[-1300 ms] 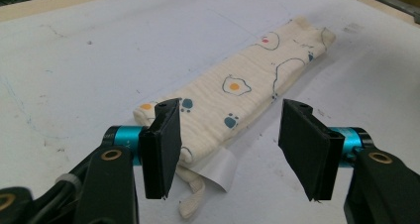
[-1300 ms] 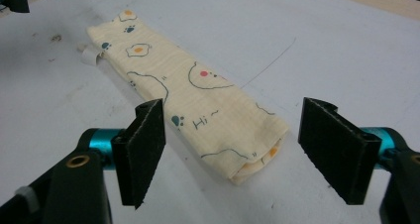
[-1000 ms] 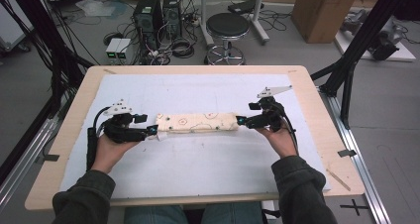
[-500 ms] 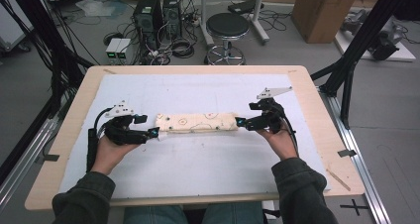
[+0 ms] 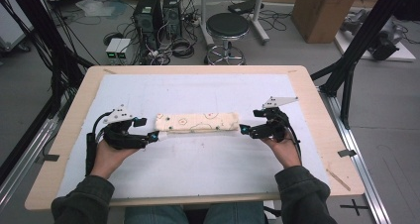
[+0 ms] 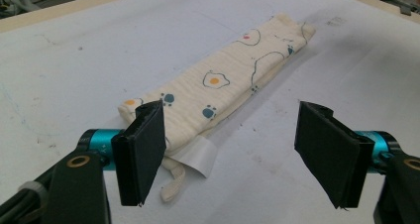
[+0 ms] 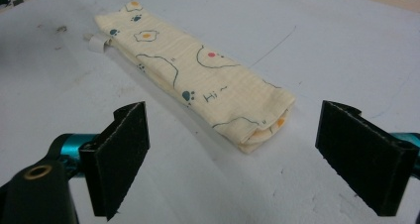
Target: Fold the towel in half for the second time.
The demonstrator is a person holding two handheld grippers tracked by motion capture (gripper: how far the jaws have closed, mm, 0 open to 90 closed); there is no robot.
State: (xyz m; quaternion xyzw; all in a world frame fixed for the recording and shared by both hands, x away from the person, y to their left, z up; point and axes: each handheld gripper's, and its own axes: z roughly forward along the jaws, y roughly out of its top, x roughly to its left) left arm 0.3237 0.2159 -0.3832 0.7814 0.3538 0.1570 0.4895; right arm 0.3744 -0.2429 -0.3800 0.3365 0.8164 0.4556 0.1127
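a: where is the cloth lying?

b: the folded cream cloth lies flat on the white mat that covers the wooden table, as a long narrow strip running left to right between the two grippers. it is printed with fried eggs, blue paw prints and thin dark outlines.

a: what about the left gripper?

b: the left gripper sits at the cloth's left end with its jaws spread wide; they have just been opening. in the left gripper view one black pad stands right at the cloth's near corner and the other pad is well off to the side over bare mat. the pads are not pressing on the fabric, so it is released. a white label and a short cord poke out from under that end.

a: and the right one?

b: the right gripper is just beside the cloth's right end, jaws also wide and just opened. in the right gripper view the folded end lies ahead of the pads, apart from them.

a: does the left pad touch the cloth?

b: it looks close enough to brush it, but i cannot tell for sure.
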